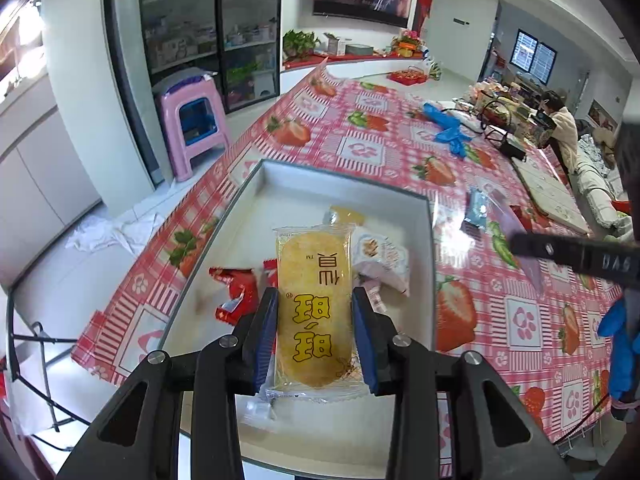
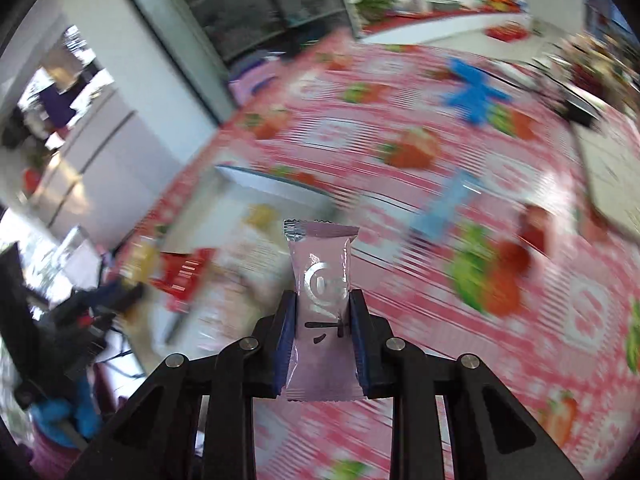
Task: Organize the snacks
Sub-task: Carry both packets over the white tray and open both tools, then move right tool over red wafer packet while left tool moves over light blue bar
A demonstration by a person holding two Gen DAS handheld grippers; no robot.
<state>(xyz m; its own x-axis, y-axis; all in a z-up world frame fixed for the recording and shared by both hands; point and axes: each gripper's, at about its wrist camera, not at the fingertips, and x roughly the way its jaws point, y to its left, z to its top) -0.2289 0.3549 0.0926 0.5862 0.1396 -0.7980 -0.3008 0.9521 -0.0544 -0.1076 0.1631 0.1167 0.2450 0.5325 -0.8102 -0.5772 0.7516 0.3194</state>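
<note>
Left claw (image 1: 315, 304) grasping yellow cracker pack (image 1: 313, 312) over tray (image 1: 344, 184): lower, release flat. Right claw (image 2: 322, 308) clenched on pale wrapper (image 2: 320, 300): wait clear.

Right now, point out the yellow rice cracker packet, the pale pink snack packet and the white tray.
Yellow rice cracker packet (image 1: 314, 300): left wrist view, middle of its printed face.
Pale pink snack packet (image 2: 322, 280): right wrist view, silver logo.
White tray (image 1: 344, 185): left wrist view, far wall.

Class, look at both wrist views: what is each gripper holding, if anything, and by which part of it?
Left gripper: the yellow rice cracker packet, clamped across its long sides at the near half. Right gripper: the pale pink wrapped snack, pinched across its sides.
</note>
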